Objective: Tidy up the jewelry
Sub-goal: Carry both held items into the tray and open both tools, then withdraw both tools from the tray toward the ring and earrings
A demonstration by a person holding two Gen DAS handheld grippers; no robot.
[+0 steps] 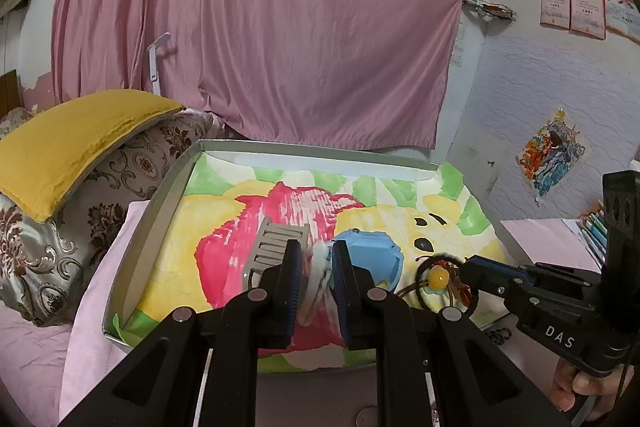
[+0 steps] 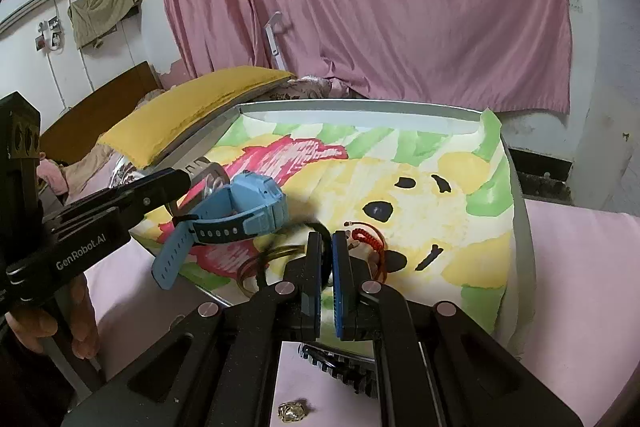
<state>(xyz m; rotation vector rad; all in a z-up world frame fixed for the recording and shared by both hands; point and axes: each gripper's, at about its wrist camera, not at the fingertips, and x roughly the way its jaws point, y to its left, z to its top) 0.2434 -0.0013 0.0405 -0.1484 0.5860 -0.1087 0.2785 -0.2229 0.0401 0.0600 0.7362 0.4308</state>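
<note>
A shallow grey tray lined with a painted cloth lies on the bed. My left gripper is shut on a white fluffy hair tie over the tray. A blue watch and a silver metal watch band lie beside it. My right gripper is shut on a black hair tie with a yellow bead, among brown loops and a red cord bracelet. The blue watch also shows in the right wrist view.
A yellow pillow and a patterned pillow lie left of the tray. A pink curtain hangs behind. A gold ornament and a black chain lie on the near sheet. Pencils sit at right.
</note>
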